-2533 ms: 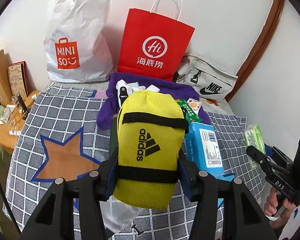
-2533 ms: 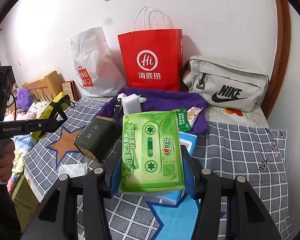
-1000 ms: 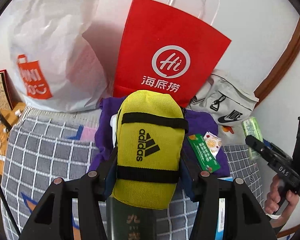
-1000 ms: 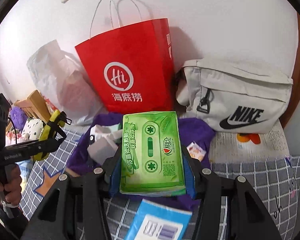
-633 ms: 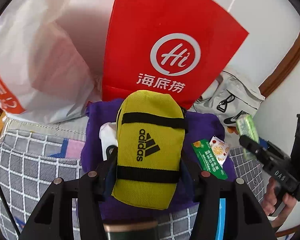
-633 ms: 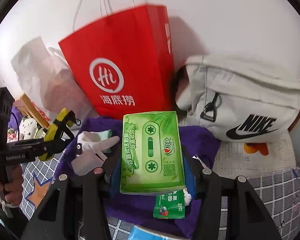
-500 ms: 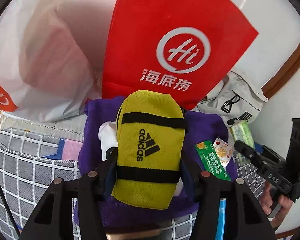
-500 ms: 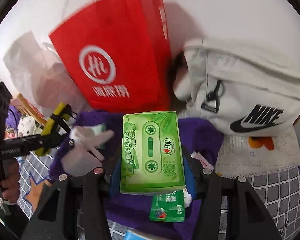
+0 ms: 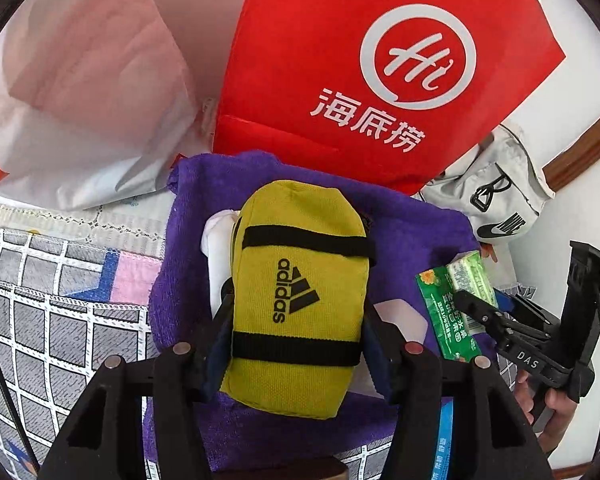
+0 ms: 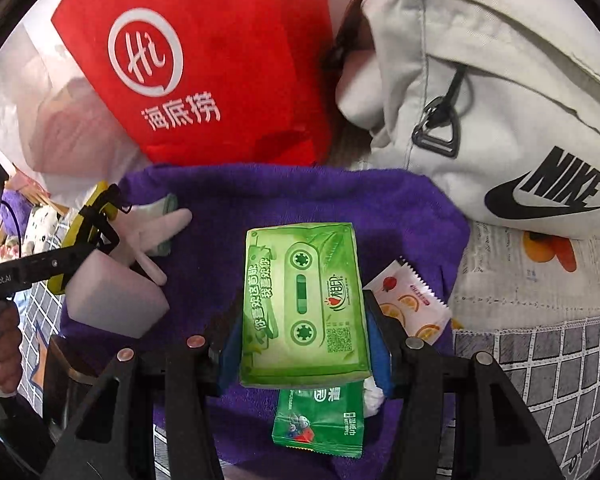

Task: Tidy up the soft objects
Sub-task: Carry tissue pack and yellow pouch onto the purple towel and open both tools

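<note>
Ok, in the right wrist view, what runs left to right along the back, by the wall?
White plastic bag → red paper bag → Nike bag.

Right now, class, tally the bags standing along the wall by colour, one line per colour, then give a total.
Red paper bag: 1
White plastic bag: 1
Pale grey Nike bag: 1
Total: 3
</note>
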Demonstrator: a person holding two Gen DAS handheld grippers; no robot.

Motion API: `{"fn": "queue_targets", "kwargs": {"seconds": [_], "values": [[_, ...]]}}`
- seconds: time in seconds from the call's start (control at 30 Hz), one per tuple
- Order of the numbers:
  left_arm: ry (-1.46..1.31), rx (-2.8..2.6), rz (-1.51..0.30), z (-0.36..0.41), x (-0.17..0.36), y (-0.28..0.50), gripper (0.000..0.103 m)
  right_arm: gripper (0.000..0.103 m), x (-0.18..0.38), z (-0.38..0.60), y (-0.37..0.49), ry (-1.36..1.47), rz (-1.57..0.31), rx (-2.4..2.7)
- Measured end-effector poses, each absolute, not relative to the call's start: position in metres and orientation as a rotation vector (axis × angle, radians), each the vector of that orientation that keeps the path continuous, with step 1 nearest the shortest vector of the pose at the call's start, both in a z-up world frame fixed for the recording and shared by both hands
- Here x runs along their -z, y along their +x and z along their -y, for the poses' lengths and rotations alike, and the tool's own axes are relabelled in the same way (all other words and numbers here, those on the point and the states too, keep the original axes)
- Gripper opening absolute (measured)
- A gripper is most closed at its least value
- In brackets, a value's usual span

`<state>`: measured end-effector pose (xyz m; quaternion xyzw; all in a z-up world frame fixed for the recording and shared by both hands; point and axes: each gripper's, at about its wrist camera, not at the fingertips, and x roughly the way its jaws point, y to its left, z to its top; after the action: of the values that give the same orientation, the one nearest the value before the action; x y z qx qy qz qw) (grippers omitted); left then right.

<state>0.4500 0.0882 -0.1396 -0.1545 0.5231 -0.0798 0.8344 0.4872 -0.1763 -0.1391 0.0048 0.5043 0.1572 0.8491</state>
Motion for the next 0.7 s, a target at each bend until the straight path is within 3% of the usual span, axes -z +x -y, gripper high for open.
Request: {"fn": "queue_targets", "kwargs": {"seconds": [0.23, 0.4, 0.7], "values": [[-0.321, 0.162, -1.130, -0.084, 0.146, 0.456, 0.060, 0.054, 0.149, 0.173, 0.490, 0.002, -1.089, -0.331], [-0.336, 0.168, -1.137, -0.083, 0.149, 0.460, 0.063, 0.075, 0.148, 0.172, 0.492, 0.007, -1.072, -0.323], [-0.383, 0.167, -1.119, -0.088, 0.144, 0.461, 0.080, 0.076, 0.136, 0.174, 0.487, 0.016, -1.037, -0.324]]}}
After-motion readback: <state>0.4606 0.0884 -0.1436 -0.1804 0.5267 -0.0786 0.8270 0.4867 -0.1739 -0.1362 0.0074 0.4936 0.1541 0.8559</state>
